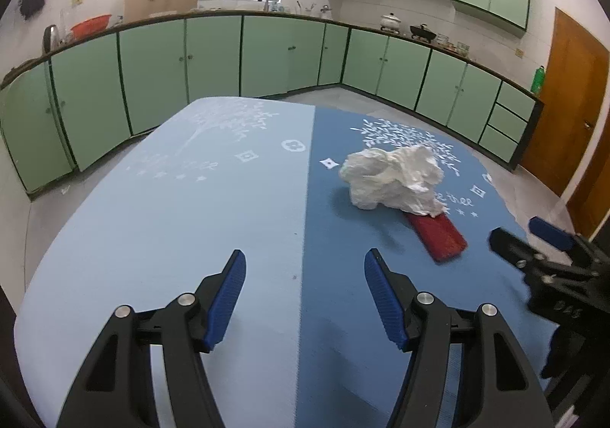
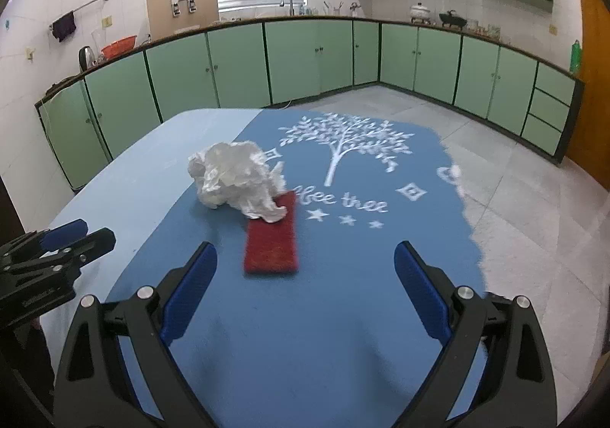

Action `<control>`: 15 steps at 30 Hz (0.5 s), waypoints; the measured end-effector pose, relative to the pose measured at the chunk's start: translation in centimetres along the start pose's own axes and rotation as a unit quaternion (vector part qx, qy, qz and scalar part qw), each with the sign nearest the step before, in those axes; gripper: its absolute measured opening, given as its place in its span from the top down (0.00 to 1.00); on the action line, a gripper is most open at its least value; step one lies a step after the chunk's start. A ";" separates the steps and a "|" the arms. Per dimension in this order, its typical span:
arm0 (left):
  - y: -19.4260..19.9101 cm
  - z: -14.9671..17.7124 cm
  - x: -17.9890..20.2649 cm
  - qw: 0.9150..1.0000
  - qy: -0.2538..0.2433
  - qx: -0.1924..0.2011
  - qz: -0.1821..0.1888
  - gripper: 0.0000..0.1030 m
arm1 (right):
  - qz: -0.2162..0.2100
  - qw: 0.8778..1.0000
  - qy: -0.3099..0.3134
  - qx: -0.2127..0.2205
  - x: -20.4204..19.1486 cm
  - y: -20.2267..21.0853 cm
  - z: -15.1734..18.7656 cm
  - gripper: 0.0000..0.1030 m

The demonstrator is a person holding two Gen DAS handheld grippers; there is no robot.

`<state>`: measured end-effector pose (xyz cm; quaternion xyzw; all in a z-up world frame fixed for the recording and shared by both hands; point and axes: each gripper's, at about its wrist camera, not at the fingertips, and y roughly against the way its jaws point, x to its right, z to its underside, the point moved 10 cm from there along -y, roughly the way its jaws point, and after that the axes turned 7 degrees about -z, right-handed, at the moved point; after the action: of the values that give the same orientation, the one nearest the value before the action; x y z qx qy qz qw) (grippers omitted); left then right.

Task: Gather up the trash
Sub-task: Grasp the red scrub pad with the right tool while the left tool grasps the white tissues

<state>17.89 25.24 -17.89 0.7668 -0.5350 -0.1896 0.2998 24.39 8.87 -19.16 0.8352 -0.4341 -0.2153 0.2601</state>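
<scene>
A crumpled white paper wad (image 1: pixel 392 178) (image 2: pixel 236 174) lies on the dark blue half of the tablecloth, its near edge resting on the far end of a flat red scouring pad (image 1: pixel 438 237) (image 2: pixel 272 243). My left gripper (image 1: pixel 305 260) hovers over the cloth's colour seam, open and empty, with the wad ahead and to its right. My right gripper (image 2: pixel 305 256) is open and empty too, just short of the red pad, which sits ahead between its fingers. Each gripper shows at the edge of the other's view: the right gripper (image 1: pixel 533 237), the left gripper (image 2: pixel 82 233).
The table (image 1: pixel 152 218) carries a two-tone blue cloth with a white tree print (image 2: pixel 343 146). Its right edge (image 2: pixel 472 222) drops to a tiled floor. Green kitchen cabinets (image 1: pixel 213 54) line the far walls, and a brown door (image 1: pixel 572 111) stands at the right.
</scene>
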 end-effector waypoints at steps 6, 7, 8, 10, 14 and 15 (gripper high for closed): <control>-1.0 -0.1 -0.5 1.000 0.003 -0.003 -0.004 0.38 | -0.002 1.000 0.005 -0.030 -0.8 -2.9 0.6 0.15; -1.2 0.0 -0.5 1.000 0.003 -0.006 -0.004 0.38 | 0.000 0.999 0.003 -0.037 -0.8 -3.3 0.7 0.18; -1.5 0.1 -0.6 1.000 0.003 -0.009 -0.005 0.38 | 0.001 0.999 0.001 -0.043 -0.7 -3.7 0.8 0.19; -2.1 0.4 -0.6 1.000 0.002 -0.020 -0.007 0.38 | 0.003 0.999 -0.001 -0.049 -0.6 -4.2 0.9 0.20; -2.9 0.9 -0.6 0.999 -0.001 -0.031 -0.008 0.38 | 0.003 0.998 -0.005 -0.069 -0.4 -5.0 1.4 0.20; -3.1 1.0 -0.6 0.999 -0.001 -0.034 -0.009 0.38 | 0.002 0.997 -0.004 -0.072 -0.5 -5.3 1.5 0.21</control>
<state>19.26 26.32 -20.65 0.7609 -0.5214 -0.2111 0.3234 26.50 11.46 -23.50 0.8124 -0.4202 -0.2489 0.3185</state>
